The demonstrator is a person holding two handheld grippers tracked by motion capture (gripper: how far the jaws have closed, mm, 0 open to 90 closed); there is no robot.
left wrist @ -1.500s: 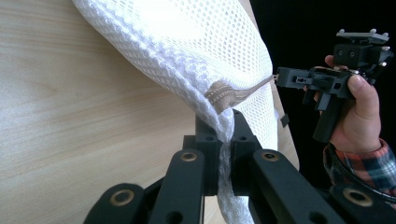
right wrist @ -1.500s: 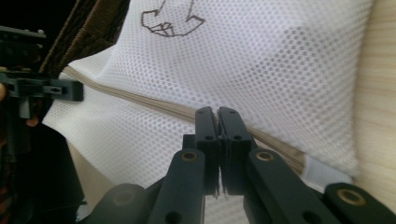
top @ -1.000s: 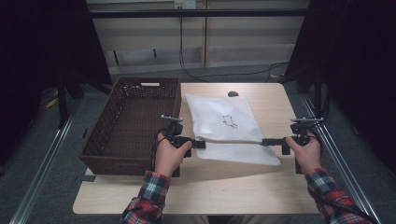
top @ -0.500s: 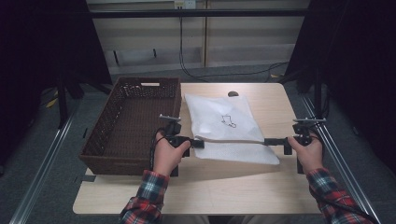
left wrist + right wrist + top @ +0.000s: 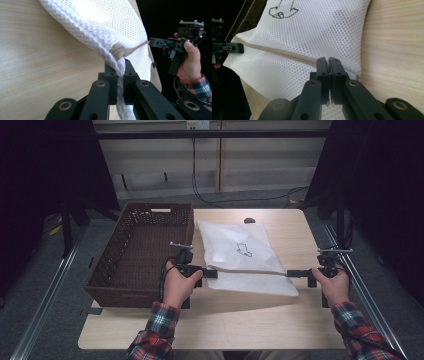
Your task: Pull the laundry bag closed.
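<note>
High view: your left gripper (image 5: 212, 273) and right gripper (image 5: 292, 273) pinch the mesh bag (image 5: 240, 252) at frame centre, beside the basket (image 5: 125, 265). Left gripper view: jaws clamp its bunched edge. Right gripper view: jaws nip its hem.

White mesh bag (image 5: 240, 251) with black line drawing; dark brown basket (image 5: 140, 252); perhaps red-blue plaid sleeves (image 5: 159, 330).

White mesh-cloth bag (image 5: 240, 251), matt wood table (image 5: 225, 320), woven wicker basket (image 5: 140, 250).
</note>
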